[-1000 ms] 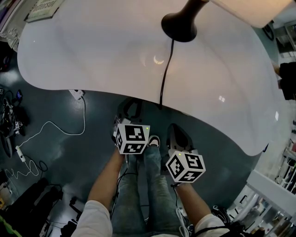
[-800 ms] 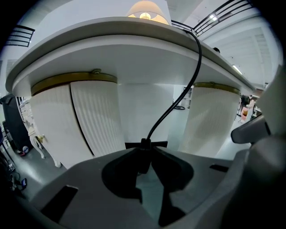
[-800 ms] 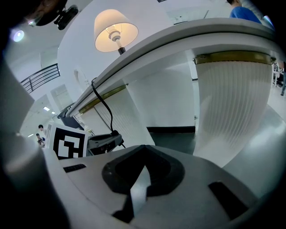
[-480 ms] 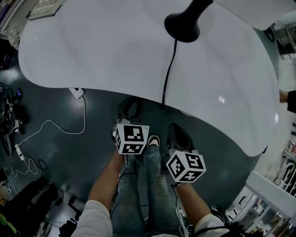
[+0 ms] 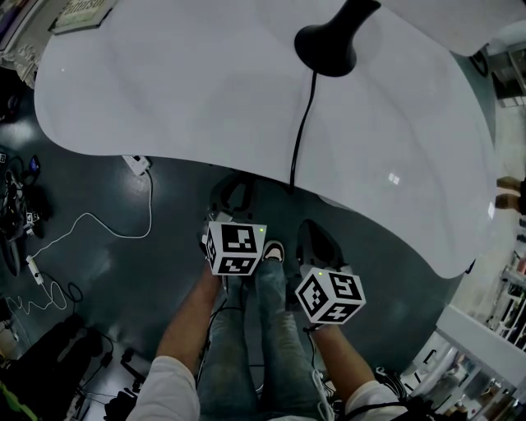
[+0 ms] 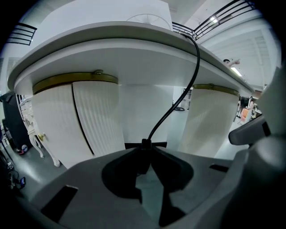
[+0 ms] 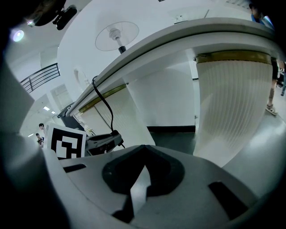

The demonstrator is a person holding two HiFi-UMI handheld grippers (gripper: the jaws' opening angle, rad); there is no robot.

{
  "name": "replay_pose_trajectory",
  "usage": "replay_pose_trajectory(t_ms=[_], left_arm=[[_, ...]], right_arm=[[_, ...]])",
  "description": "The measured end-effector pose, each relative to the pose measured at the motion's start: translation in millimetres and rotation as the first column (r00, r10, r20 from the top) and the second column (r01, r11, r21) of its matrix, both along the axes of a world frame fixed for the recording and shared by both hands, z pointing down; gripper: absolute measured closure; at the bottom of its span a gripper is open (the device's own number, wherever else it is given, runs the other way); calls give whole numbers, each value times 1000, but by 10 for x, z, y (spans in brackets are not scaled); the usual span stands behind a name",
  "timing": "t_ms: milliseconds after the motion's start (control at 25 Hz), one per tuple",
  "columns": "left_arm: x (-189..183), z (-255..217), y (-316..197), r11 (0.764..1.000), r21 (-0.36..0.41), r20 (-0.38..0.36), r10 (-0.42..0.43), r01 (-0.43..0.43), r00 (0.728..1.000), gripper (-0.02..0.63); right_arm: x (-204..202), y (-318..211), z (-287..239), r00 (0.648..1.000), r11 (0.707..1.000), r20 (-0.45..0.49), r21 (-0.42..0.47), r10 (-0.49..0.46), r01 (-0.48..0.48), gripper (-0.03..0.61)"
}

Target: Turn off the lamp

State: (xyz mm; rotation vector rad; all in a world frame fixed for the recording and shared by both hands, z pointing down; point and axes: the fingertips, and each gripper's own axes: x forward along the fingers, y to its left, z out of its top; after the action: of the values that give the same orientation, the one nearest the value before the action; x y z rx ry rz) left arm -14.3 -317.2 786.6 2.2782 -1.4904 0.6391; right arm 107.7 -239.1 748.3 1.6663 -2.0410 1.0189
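The black lamp base point(image 5: 326, 48) stands at the far side of the white table point(image 5: 164, 90), under an unlit shade point(image 5: 460, 20). Its black cord point(image 5: 301, 123) runs over the table's near edge and hangs down. My left gripper point(image 5: 233, 197) is just below that edge. In the left gripper view its jaws point(image 6: 144, 150) have just been closing and are shut on a small black switch point(image 6: 144, 144) on the cord point(image 6: 178, 103). My right gripper point(image 5: 312, 230) hangs beside it, shut with nothing in it point(image 7: 144, 150); the right gripper view shows the left gripper point(image 7: 105, 141) holding the cord point(image 7: 103, 100).
Ribbed white table pedestals point(image 6: 76, 120) stand under the tabletop. A white power strip point(image 5: 136, 167) and its white cable point(image 5: 99, 226) lie on the dark floor at left. The person's legs and shoes point(image 5: 274, 251) are between the grippers. White shelving point(image 5: 485, 353) is at lower right.
The warm glow on the lampshade and tabletop has gone out, leaving the scene darker and bluish. Neither gripper has shifted.
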Motion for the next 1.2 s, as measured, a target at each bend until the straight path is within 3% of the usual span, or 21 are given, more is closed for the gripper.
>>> replay_pose_trajectory(t_ms=[880,1200], left_arm=[[72,-252,170,999,44,-31,12,-11,999,529],[-58,-522,316,998,27,-87,-62,65,994,534]], right_arm=[[53,10,-130,1000,1000,-3,19,14,-14,580],[-23,-49,-259,1000,999,-1,34,9,-9,580]])
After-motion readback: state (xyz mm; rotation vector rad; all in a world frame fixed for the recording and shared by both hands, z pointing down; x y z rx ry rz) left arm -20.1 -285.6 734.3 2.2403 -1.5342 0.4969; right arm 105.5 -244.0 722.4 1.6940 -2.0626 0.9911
